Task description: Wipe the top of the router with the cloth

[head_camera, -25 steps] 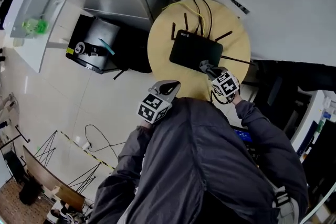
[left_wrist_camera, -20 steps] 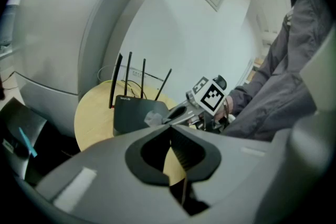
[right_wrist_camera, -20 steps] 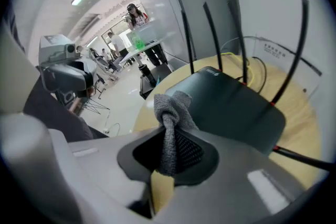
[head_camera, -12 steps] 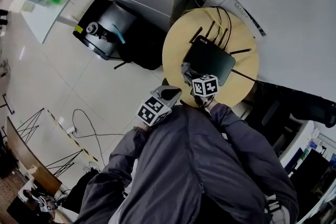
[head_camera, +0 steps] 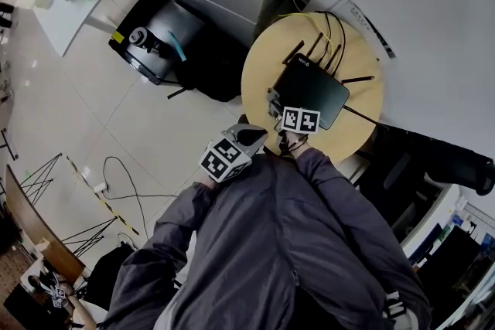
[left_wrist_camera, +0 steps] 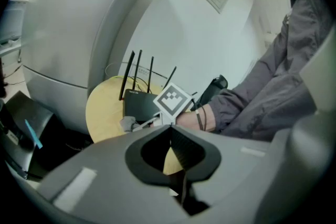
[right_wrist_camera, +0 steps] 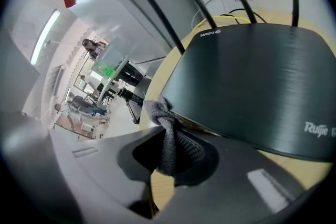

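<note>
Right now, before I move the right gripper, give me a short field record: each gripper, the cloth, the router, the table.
right gripper: shut on the cloth
cloth: grey, bunched, touching the router's near left corner
router: black, lying flat on the table, antennas raised
table: round, wooden
left gripper: shut, empty, held off the table near the person's body

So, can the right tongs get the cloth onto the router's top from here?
Probably yes: the right tongs hold the cloth right at the router's near corner, and its flat top lies bare ahead, with nothing in between.
</note>
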`<state>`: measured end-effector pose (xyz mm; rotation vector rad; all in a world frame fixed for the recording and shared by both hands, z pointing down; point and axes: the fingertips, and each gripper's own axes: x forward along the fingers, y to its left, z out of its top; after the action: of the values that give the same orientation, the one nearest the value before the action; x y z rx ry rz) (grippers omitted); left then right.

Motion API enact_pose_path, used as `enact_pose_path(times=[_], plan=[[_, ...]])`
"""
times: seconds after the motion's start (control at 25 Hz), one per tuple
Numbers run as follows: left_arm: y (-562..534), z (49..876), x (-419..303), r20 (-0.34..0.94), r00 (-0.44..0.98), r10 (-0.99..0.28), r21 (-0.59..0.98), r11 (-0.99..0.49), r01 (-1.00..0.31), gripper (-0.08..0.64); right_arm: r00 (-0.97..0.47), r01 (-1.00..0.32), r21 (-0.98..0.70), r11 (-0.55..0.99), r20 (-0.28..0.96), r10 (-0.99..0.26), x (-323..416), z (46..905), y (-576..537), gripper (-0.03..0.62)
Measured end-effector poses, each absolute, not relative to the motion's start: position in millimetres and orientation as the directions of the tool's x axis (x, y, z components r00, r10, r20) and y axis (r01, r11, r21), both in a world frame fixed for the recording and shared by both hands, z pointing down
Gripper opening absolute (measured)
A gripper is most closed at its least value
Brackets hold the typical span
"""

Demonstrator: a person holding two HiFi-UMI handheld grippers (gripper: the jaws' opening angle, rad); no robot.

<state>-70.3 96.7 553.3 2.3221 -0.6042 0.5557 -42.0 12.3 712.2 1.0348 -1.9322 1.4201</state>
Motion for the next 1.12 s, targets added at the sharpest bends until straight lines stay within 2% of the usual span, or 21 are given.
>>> enact_pose_path(times=[0.44, 0.92, 1.12], plan=[[86, 554, -56, 0.491, 0.835, -0.249, 0.522, -0.684, -0.511, 0.000, -0.528, -0.817, -0.572, -0.071, 0.792, -0.308, 34, 712, 36, 0.038], [90, 563, -31, 0.453, 0.873, -0.179, 0.551, -0.714, -0.432, 0.000, -0.395, -0.862, -0.467, -0.197, 0.863, -0.316, 130, 716, 78, 0.038], [93, 564, -23, 0.455, 0.876, -0.160, 0.554, -0.720, -0.419, 0.000, -0.341, -0.903, -0.397, -0.161, 0.894, -0.292, 155, 720, 87, 0.038]])
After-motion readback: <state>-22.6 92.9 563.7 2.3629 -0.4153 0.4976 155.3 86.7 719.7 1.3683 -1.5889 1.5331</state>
